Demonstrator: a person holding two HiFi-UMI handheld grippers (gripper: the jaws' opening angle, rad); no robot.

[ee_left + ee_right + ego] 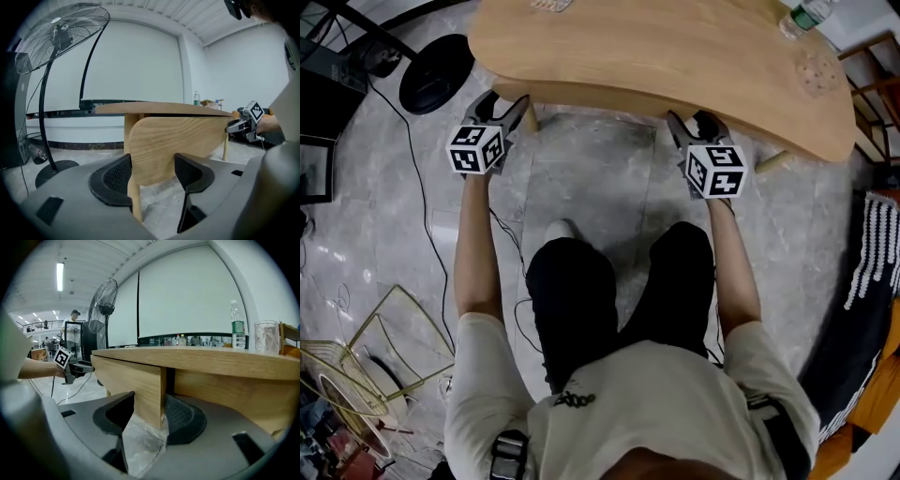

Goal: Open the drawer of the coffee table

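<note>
Far left, a floor fan (56, 37) is recorded on a curved black stand. In the head view only its round base (436, 73) is seen, and a gold wire frame (366, 366) is cut off at the lower left edge.

The left gripper (504, 108) is held at the left end of the coffee table (656, 47). From above, its tips are lost under the table's edge. In the left gripper view its jaws are set fairly wide astride the rounded left end of the drawer front (173, 140). The left pad (115, 176) is partly hidden behind the panel's edge and the other jaw lies across its face. Both appear to bear on the wood. A table leg (135, 201) is seen below, between the jaws. How far the drawer stands out cannot be judged from this side.

The person (609, 375) fills the lower middle of the head view. The drawer body is concealed beneath the table.

The right gripper (694, 124) is placed at the drawer front's right end. In the right gripper view its jaws are closed on the panel's end, again at a wide setting. One jaw is on the outer face and the ribbed pad (180, 416) sits in the dark gap behind it.

Further right, a bottle (237, 329) and a glass (267, 337) are noted on the coffee table. From above, the bottle is cropped by the top edge.
</note>
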